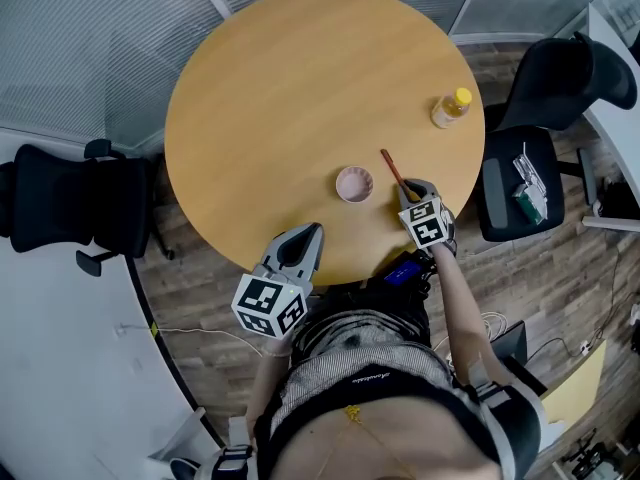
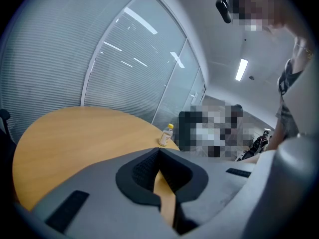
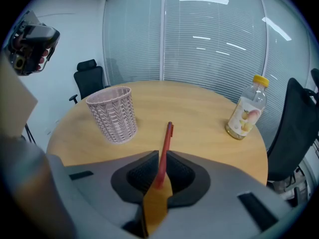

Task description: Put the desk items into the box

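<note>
At the counter [image 1: 280, 88] edge, right hand-held gripper [image 3: 159, 157] clamps pen [image 3: 166, 141] endwise (likely light, stiff, slippery); left hand-held gripper [image 2: 159, 151] closed, empty.

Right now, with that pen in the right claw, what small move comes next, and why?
Probably lift the pen and carry it left toward the cup. The right gripper is shut on the pen's near end, and the cup stands upright and open-topped just to its left.
</note>
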Action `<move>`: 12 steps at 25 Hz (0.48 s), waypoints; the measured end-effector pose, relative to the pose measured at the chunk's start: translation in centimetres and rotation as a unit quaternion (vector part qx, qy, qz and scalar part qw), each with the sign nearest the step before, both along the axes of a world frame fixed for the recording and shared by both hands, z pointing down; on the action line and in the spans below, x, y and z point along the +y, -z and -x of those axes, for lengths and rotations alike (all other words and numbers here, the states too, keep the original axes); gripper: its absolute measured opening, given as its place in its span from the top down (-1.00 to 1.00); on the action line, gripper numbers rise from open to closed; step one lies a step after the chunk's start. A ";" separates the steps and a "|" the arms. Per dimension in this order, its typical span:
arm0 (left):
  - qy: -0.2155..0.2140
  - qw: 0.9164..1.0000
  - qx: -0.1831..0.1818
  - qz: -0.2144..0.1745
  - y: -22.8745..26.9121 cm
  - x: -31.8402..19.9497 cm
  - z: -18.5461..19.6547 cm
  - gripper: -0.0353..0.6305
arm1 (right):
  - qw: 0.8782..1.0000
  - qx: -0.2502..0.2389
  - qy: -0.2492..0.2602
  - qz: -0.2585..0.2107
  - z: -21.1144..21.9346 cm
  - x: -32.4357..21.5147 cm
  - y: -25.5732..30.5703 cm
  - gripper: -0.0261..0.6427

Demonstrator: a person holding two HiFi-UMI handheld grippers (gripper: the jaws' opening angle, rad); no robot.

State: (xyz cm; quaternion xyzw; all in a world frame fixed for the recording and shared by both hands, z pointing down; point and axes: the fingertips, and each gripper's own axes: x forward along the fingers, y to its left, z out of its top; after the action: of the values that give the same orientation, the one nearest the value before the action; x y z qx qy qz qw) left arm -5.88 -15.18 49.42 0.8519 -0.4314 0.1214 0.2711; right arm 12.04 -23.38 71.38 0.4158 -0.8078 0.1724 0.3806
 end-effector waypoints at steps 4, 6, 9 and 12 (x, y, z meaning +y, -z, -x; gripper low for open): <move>0.000 1.000 0.001 0.001 -0.4 0.0 -0.1 0.84 | 1.000 0.011 0.000 0.013 -0.4 0.0 -1.5 0.63; 0.000 1.000 0.001 0.002 -0.5 0.1 -0.1 0.84 | 1.000 0.012 -0.003 0.022 -0.5 0.1 -2.1 0.63; 0.001 1.000 0.001 0.001 -0.4 0.1 0.1 0.84 | 1.000 0.007 -0.014 0.028 -0.5 0.2 -2.4 0.63; 0.005 1.000 0.002 0.000 -0.4 0.2 0.5 0.84 | 0.999 -0.015 -0.027 0.028 -0.5 0.2 -2.5 0.64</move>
State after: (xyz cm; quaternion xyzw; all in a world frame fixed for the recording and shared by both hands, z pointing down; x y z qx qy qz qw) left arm -6.33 -15.02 49.84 0.8501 -0.4348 0.1180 0.2727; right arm 12.56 -23.18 73.85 0.4237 -0.7969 0.2116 0.3751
